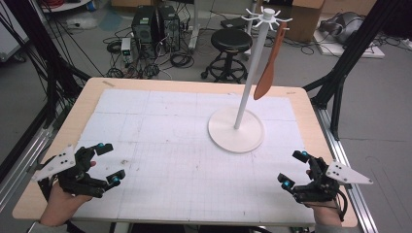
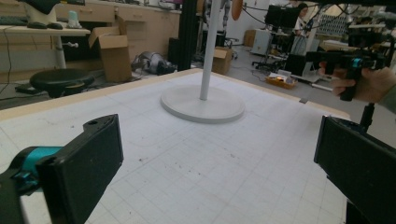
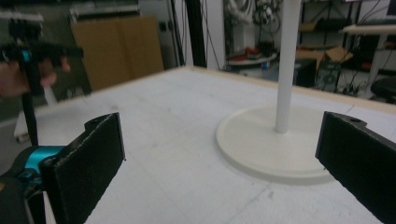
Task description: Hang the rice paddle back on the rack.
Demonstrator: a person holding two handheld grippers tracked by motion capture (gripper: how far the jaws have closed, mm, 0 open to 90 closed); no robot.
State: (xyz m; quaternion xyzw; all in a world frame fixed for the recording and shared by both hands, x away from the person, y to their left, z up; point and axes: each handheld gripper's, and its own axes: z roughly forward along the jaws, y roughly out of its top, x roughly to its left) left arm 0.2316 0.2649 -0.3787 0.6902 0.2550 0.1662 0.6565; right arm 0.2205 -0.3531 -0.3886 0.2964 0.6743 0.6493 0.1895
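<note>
Reddish-brown wooden spatula (image 1: 270, 68), hanging blade down from a hook of the white rack (image 1: 238, 130), clear of the table surface and just beside the pole. Slim handle at the top, widening into a flat rounded blade at the bottom; tilted slightly, blade end swung toward the pole. Seen at the top edge in the left gripper view as a brown rounded tip (image 2: 236, 8). Rack made of a round flat base, a thin upright pole and a crown of short white hooks; standing right of centre on the far half of the white gridded mat (image 1: 160, 145). Mat laid over a light wooden table (image 1: 82, 104).

Left gripper (image 1: 109, 162) held low over the near left corner of the mat, jaws wide apart, nothing between them, touching nothing. Right gripper (image 1: 294, 170) held over the near right corner, jaws likewise spread wide and empty. Both well apart from the rack and the spatula. In the left gripper view, black pads (image 2: 88, 163) framing the rack base (image 2: 203, 105), the other hand's gripper (image 2: 352, 63) farther off at right. In the right gripper view, base and pole (image 3: 275, 144) between the open jaws.

Behind the table: black stool (image 1: 231, 46), computer towers (image 1: 155, 26), cables on the floor.
</note>
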